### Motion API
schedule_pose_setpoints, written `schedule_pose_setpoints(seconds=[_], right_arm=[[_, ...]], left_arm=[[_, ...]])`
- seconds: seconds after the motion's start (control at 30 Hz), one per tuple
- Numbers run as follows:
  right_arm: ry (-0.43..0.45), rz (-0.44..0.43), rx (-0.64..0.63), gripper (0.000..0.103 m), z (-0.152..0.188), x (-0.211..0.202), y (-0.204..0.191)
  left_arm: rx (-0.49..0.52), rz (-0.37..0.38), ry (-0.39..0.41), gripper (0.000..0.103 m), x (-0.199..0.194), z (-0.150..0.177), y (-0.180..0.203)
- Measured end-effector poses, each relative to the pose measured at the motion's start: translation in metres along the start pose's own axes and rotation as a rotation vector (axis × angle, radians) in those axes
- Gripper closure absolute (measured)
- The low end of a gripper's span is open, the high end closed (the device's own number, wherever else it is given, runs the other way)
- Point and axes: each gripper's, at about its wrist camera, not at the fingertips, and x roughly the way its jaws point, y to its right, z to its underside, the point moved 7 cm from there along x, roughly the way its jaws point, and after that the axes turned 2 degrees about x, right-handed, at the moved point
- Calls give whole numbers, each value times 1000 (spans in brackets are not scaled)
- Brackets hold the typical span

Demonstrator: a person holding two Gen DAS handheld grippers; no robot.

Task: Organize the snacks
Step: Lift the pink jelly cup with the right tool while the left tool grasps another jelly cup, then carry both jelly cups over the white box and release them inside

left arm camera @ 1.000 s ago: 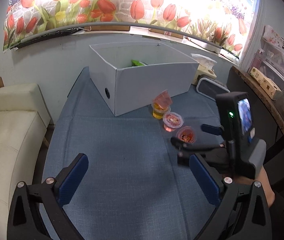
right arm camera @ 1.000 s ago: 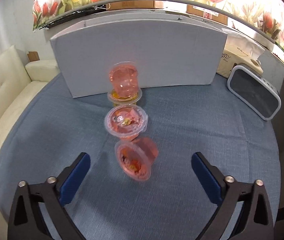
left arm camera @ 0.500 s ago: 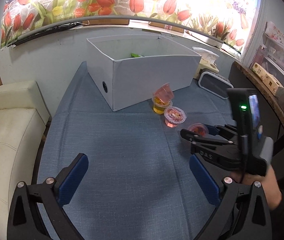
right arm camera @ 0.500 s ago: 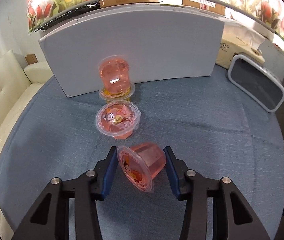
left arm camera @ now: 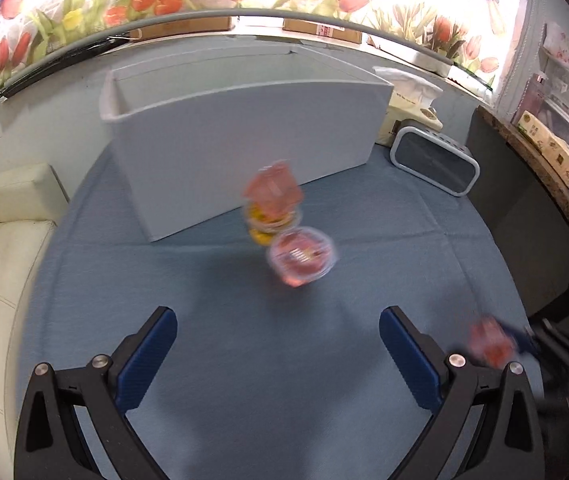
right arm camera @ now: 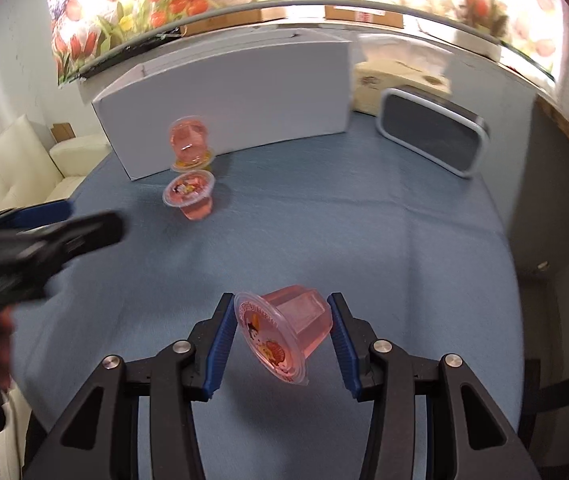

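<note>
My right gripper is shut on a pink jelly cup lying on its side, held above the blue tablecloth; it shows blurred at the left wrist view's right edge. My left gripper is open and empty, short of a second pink jelly cup standing on the cloth, also in the right wrist view. Behind it a tilted pink cup rests on a yellow cup. The white box stands behind them. The left gripper shows at the right wrist view's left.
A grey-rimmed dark speaker and a tissue box sit right of the white box. A cream sofa is off the table's left edge. A dark cabinet stands at the right.
My right gripper closed on the fallen jelly cup, lifted it and drew back to the right. My left gripper moved forward toward the remaining cups.
</note>
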Motion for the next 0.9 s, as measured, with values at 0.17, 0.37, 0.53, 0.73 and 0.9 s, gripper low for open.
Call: schedule_pose_setpoints(seconds=[0.17, 0.37, 0.53, 0.73, 0.9], right_arm=[[2, -19, 41, 53, 20, -14, 13], [-4, -19, 60, 53, 38, -22, 26], [-4, -17, 66, 53, 42, -25, 35], [6, -34, 75, 53, 42, -29, 35], [4, -39, 65, 53, 41, -25, 30]], left_arm=[[-17, -31, -3, 0, 33, -15, 26], [10, -106, 5, 0, 58, -27, 40], [4, -145, 11, 1, 66, -27, 40], [-17, -166, -35, 22, 84, -24, 31], [-7, -153, -13, 54, 80, -25, 25]])
